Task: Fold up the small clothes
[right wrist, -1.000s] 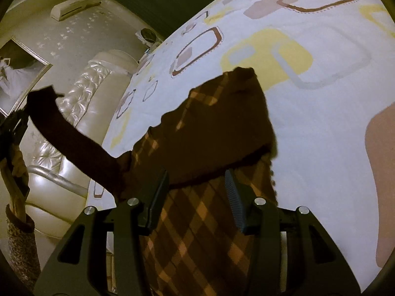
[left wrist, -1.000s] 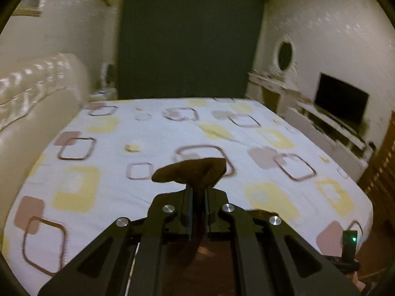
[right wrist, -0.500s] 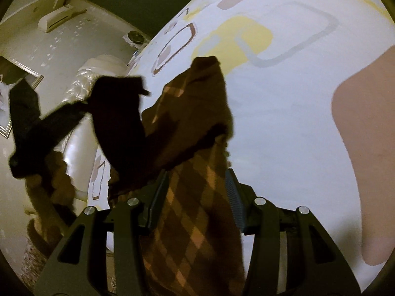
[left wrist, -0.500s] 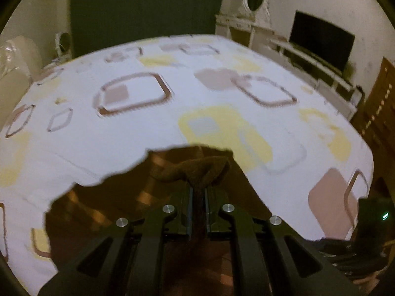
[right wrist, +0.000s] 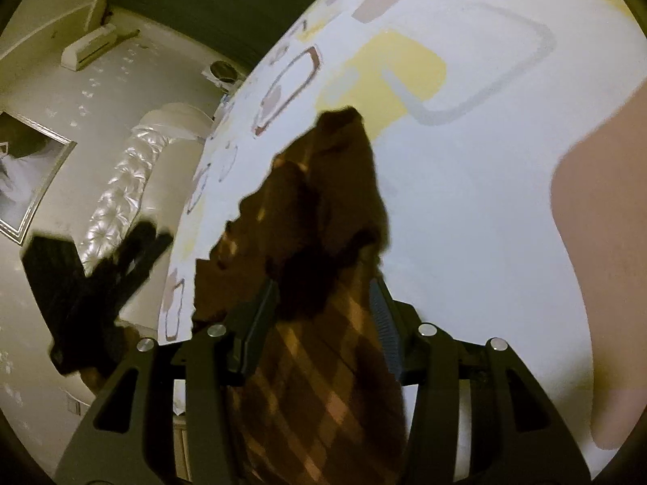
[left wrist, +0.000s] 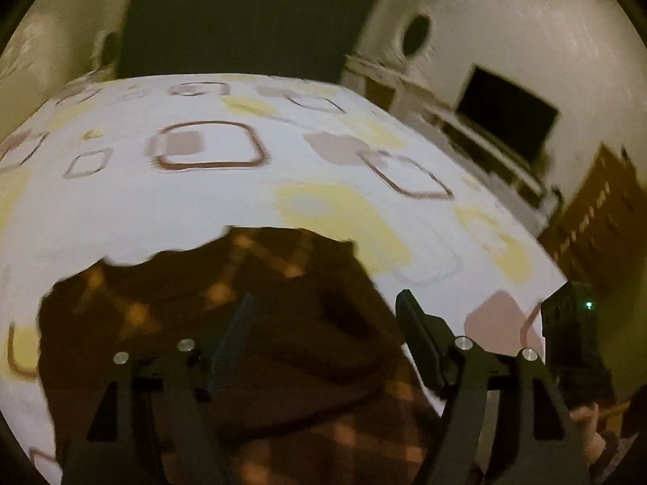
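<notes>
Left gripper: fingers opening, having just let go the brown plaid garment, which now lies folded over on the bed. Right gripper: fingers half-spread around the garment's near end; grip uncertain. Fold apparently laid.

My left gripper no longer pinches the brown plaid garment; its jaws are opening, pads clear of the cloth. The flap it carried high above the bedsheet a second ago now lies folded over on the sheet. The left gripper has dropped towards the sheet.
</notes>
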### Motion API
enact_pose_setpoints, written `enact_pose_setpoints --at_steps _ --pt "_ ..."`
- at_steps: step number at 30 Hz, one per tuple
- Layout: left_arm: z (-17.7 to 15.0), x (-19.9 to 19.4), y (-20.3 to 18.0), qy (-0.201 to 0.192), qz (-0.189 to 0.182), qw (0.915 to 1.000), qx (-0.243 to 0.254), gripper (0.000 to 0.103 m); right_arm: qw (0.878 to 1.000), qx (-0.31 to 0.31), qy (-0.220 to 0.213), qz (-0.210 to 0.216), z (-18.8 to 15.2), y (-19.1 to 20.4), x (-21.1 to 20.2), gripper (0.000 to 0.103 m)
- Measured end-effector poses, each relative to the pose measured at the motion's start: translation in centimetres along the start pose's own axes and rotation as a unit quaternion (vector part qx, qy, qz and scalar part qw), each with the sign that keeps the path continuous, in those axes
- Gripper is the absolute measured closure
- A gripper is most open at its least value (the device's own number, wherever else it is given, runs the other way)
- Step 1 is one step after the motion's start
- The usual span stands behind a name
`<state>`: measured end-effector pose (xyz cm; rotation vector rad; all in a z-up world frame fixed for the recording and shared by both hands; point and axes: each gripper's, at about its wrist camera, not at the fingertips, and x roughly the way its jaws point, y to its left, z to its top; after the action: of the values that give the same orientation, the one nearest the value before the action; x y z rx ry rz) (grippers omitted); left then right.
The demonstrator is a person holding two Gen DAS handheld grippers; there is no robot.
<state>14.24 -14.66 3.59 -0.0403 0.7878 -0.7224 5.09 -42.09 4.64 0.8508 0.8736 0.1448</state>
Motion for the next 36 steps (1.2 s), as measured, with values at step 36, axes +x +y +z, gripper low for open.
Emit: enact_pose_setpoints --at_steps 36 --pt "-8.9 -4.6 16.4 -0.010 -0.011 0.9425 -0.334 0.031 0.997 0.069 0.022 0.015 1.1 -0.2 4.1 0.045"
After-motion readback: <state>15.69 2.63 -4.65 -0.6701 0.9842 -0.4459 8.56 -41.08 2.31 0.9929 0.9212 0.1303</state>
